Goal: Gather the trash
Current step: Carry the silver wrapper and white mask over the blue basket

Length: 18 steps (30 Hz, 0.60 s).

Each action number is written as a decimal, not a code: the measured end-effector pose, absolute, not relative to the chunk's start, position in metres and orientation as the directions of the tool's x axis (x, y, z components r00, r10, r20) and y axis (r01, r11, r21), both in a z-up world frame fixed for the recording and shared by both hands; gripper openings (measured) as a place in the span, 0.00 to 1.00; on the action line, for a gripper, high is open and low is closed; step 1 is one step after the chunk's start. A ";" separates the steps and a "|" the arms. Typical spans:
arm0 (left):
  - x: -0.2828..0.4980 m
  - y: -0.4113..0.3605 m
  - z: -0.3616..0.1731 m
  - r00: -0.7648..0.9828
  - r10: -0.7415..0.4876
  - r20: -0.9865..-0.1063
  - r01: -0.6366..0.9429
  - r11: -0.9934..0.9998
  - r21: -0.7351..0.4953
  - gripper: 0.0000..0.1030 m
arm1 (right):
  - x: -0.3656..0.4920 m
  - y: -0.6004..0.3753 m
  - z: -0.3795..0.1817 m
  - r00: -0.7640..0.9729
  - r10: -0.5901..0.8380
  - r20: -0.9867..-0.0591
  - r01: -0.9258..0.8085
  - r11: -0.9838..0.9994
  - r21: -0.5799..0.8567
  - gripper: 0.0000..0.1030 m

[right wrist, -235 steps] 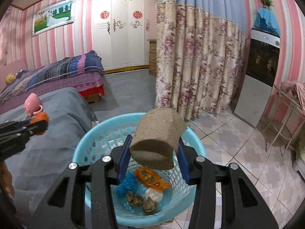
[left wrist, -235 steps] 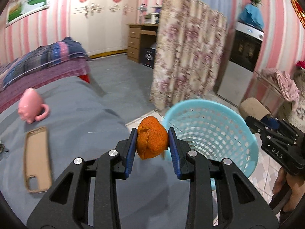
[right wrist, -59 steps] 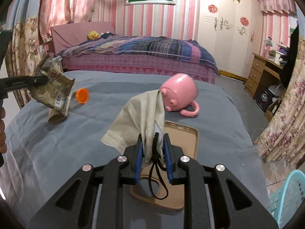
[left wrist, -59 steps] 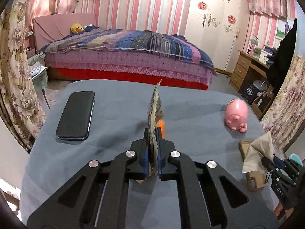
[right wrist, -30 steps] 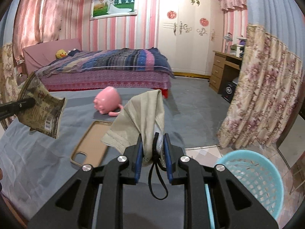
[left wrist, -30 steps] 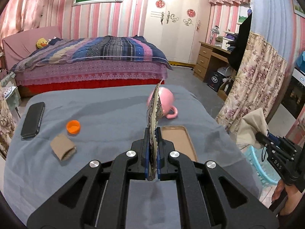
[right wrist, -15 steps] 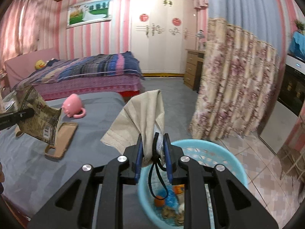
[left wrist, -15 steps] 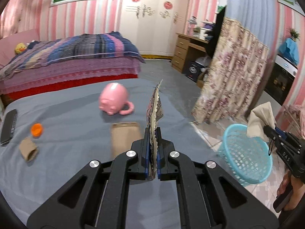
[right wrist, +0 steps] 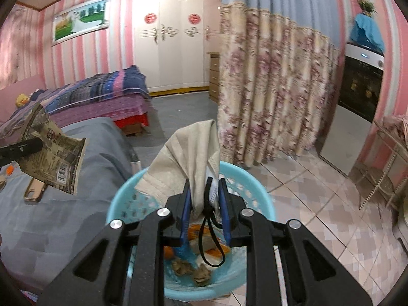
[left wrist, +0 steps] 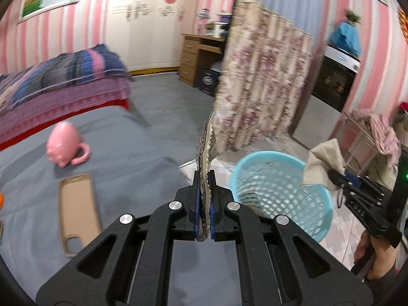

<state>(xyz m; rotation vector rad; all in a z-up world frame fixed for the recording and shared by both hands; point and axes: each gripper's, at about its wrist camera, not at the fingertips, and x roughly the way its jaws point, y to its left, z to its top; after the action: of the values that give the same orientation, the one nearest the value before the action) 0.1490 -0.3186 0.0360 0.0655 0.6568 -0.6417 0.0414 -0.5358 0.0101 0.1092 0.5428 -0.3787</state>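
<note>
Right wrist: beige pleated face mask (right wrist: 190,153) with dangling black loop, crumpled

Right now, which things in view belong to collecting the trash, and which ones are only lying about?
Belong to the job:
- flattened snack wrapper, shut in the left gripper
- beige face mask, shut in the right gripper
- blue basket, already holding some trash

Only lying about, on the grey bed cover:
- pink mug, on its side
- tan phone case

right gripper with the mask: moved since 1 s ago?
Yes. The right gripper, shut on the face mask, has swung from above the grey bed to over the blue basket.
</note>
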 end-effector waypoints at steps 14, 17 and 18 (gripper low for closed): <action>0.142 -0.409 0.009 0.506 -0.603 -0.617 0.687 0.714 -0.135 0.04 | 0.031 -0.561 -0.004 0.745 -0.387 -0.543 0.454 0.891 -0.013 0.21; 0.148 -0.415 0.002 0.500 -0.594 -0.630 0.689 0.714 -0.126 0.11 | 0.031 -0.566 -0.005 0.743 -0.387 -0.546 0.460 0.888 -0.004 0.21; 0.151 -0.418 -0.001 0.503 -0.582 -0.639 0.684 0.720 -0.117 0.32 | 0.030 -0.567 -0.006 0.742 -0.387 -0.548 0.463 0.886 0.000 0.21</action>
<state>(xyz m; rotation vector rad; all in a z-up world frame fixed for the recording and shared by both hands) 0.1511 -0.4176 -0.0013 0.1586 0.7088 -0.7679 0.0300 -0.5670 -0.0057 0.1394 0.5682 -0.4675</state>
